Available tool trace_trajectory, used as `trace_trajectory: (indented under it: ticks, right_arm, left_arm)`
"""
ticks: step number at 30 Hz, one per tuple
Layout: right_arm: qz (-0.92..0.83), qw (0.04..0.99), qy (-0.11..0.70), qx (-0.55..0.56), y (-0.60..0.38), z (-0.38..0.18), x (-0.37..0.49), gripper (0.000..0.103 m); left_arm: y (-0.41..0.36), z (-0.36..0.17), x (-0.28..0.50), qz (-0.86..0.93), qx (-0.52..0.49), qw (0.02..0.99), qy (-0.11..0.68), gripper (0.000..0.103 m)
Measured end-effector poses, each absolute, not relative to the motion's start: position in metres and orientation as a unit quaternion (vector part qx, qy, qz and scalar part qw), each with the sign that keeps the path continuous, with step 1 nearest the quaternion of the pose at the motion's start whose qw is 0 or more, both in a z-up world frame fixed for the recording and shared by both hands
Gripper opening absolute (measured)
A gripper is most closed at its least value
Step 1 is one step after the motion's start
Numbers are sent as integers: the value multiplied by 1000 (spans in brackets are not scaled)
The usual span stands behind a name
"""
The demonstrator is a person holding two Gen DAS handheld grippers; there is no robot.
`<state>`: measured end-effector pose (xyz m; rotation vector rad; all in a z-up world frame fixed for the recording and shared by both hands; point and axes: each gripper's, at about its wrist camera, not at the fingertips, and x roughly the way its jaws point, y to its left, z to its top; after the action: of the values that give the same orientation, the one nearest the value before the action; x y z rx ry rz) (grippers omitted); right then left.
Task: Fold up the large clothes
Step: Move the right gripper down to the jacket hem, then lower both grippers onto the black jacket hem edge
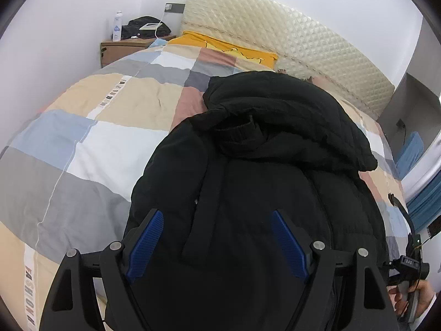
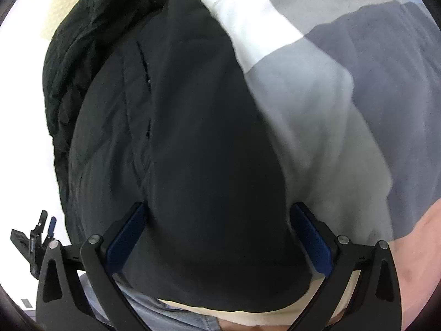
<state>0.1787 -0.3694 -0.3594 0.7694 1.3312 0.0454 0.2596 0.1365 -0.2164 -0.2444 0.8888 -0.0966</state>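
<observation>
A large black padded jacket lies on the checked duvet of a bed, its hood bunched toward the headboard. My left gripper is open, its blue pads spread wide just above the jacket's near part. The right wrist view shows the same jacket close up from the other side. My right gripper is open too, with its jaws wide on either side of the jacket's near edge. The right gripper's body also shows in the left wrist view at the far right.
A quilted cream headboard stands behind a yellow pillow. A wooden nightstand with a bottle and a dark bag stands at the back left. Blue fabric hangs at the right. The checked duvet spreads right of the jacket.
</observation>
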Motion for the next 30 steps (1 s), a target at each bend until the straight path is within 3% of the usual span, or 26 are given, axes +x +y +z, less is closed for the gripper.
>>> trace_trajectory:
  ticks: [7,15,24,30]
  right_arm:
    - [83,740,573,342,-352,-338,182,99]
    - [205,806,450,325,-331,-264,171,98]
    - [80,805,523,269,-343,-301,173,99]
    - [19,769,543,335,-374,-326,174,100]
  left_arm:
    - [137,-218,261,-50,-129,892,430,80]
    - [137,-221,263,-51,-134,887,440,80]
    - [139,-226,266,-42,-138,880,452,80]
    - [139,-227,267,-39,-136,879,455,80]
